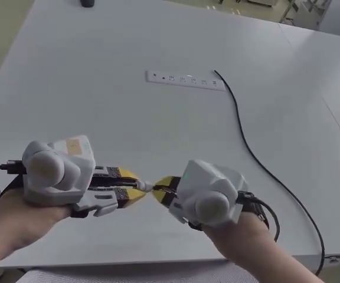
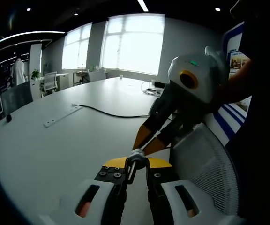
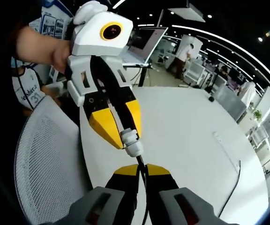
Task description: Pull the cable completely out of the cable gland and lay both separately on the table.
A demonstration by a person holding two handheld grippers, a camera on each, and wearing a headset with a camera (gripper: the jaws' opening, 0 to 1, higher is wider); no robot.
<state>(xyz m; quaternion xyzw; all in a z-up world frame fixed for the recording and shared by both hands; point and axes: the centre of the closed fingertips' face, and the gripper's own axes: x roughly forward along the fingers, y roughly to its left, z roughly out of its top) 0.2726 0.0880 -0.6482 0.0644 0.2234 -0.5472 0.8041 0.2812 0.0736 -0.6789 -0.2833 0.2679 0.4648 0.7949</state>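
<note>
Left gripper (image 1: 138, 188) clamps cable gland (image 3: 131, 142), right gripper (image 1: 160, 193) pinches cable (image 3: 141, 165)

Noted: left gripper (image 1: 139, 187) has white moulded housing, black screwed linkage, yellow jaws, tan label on top, black lead at rear. The right gripper (image 1: 161, 191) matches: white housing, yellow jaws, black lead at the wrist.

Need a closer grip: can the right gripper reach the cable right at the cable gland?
Probably yes: the right gripper holds the cable just short of the cable gland, nothing between.
</note>
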